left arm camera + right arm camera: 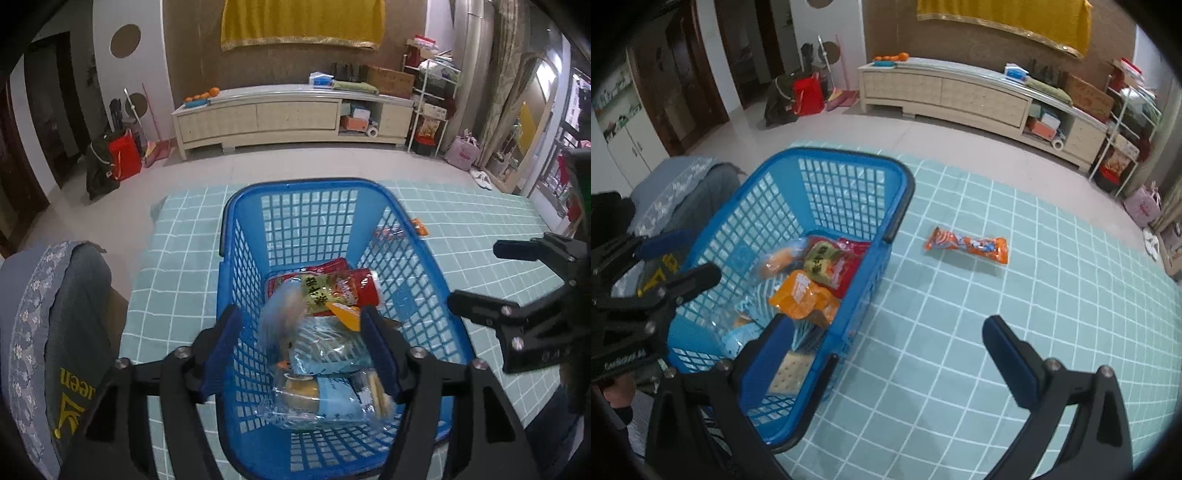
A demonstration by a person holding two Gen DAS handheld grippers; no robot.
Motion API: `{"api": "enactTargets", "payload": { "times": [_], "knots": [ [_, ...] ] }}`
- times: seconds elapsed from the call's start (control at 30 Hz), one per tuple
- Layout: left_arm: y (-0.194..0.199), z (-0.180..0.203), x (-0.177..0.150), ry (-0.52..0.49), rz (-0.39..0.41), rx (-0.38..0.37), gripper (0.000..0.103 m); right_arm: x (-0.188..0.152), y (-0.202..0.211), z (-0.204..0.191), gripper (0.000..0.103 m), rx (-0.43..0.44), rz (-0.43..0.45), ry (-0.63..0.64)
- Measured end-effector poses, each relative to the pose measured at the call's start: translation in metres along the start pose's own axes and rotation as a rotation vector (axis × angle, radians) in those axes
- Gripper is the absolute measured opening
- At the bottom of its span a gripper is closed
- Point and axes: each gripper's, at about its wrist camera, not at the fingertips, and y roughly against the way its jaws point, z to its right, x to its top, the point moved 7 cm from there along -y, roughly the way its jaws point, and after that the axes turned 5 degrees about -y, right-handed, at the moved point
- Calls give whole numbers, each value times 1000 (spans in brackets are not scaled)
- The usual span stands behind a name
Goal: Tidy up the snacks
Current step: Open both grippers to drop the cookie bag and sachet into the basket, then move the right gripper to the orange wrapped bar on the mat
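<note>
Blue mesh basket [424, 280] stands on a bench covered with a teal grid-pattern cloth [1015, 332]. Contents, seen from the left wrist view: at the far end a red packet [364, 286] with a yellow-green packet [319, 291] lying on it, dark characters printed on the latter but not legible; an orange packet [347, 315] just nearer; then two pale blue clear-windowed packets [325, 354], the nearer one showing a round bun [301, 387] and square crackers [378, 393]. A blurred bluish packet [282, 314] is in mid-air inside the basket, between the pads of the left gripper [303, 345] and touching neither; the jaws stand apart. Right gripper [886, 354] hovers over the bench by the basket's right wall, jaws wide apart, nothing between them. One orange snack bar [967, 245] lies on the cloth to the right of the basket, well apart from it; its print is too small to read. At the left of the bench a grey-blue cushion [55, 332] carries yellow letters "een" and part of a logo. Far background: a cream cabinet [291, 114] with oranges [201, 96] on top at its left end.
</note>
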Motion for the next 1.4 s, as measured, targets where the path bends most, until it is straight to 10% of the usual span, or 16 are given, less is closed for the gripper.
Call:
{"api": "enactTargets", "payload": {
  "times": [0.6,1.4],
  "knots": [
    [22,39,35,-44,-68,-1,82,30,49,33,103,42,19,-8],
    [-62,7,55,131,-244,18,82,73,-54,67,103,74,-78,325]
  ]
}}
